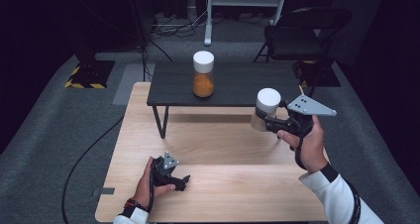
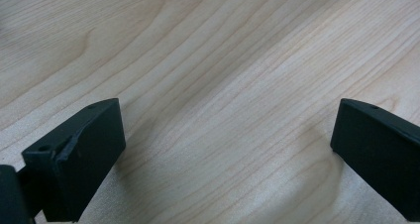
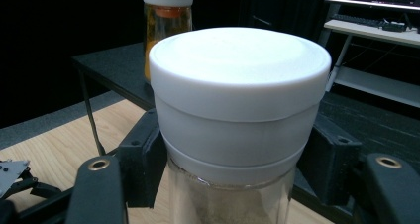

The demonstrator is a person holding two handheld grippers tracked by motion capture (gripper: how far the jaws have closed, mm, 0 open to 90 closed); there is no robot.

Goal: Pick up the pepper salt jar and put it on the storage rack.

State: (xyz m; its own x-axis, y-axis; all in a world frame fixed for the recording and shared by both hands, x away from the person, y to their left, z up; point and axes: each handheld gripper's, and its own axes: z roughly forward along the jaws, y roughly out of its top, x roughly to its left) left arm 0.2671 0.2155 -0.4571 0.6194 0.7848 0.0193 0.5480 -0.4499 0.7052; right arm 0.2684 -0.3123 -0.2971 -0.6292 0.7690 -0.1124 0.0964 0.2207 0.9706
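My right gripper (image 1: 265, 119) is shut on a clear jar with a white lid (image 1: 267, 104), held upright in the air at the right, just in front of the low black table (image 1: 237, 92). In the right gripper view the jar (image 3: 237, 120) stands between both black jaws, gripped just below its lid. A second white-lidded jar with orange filling (image 1: 203, 74) stands on the black table; its top shows behind the held jar (image 3: 167, 11). My left gripper (image 1: 181, 180) rests low on the wooden table (image 1: 223, 184), open, with bare wood between its jaws (image 2: 223, 135).
The low black table stands on the far half of the wooden table. A black folding chair (image 1: 302, 35) and a white frame (image 1: 245, 1) stand on the floor behind. A black cable (image 1: 84, 159) trails across the grey carpet at the left.
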